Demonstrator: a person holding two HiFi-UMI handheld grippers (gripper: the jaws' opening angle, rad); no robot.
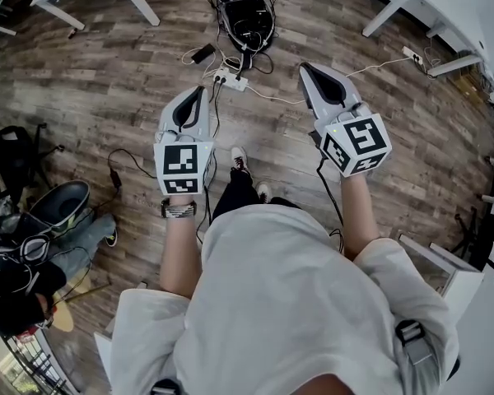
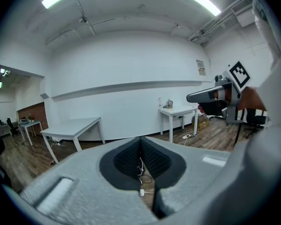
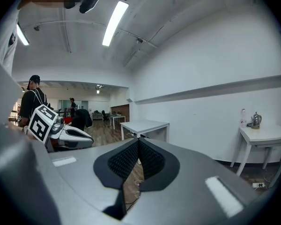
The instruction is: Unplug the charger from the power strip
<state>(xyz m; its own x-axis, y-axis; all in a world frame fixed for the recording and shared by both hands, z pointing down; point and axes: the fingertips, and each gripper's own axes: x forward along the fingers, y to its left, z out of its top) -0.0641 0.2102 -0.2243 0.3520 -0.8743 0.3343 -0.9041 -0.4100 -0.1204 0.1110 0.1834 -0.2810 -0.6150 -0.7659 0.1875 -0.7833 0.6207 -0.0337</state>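
Both grippers, our left gripper [image 1: 196, 97] and right gripper [image 1: 313, 76], have their jaws pressed together with nothing between them. We see the white power strip [image 1: 230, 79] on the wooden floor [image 1: 107, 81], far ahead between them, cables plugged in; we cannot tell which is the charger.

Bare floor [image 1: 132, 81] flanks the power strip [image 1: 230, 79]; tangled cables [image 1: 199, 56] and a black bag [image 1: 245, 15] crowd beyond it
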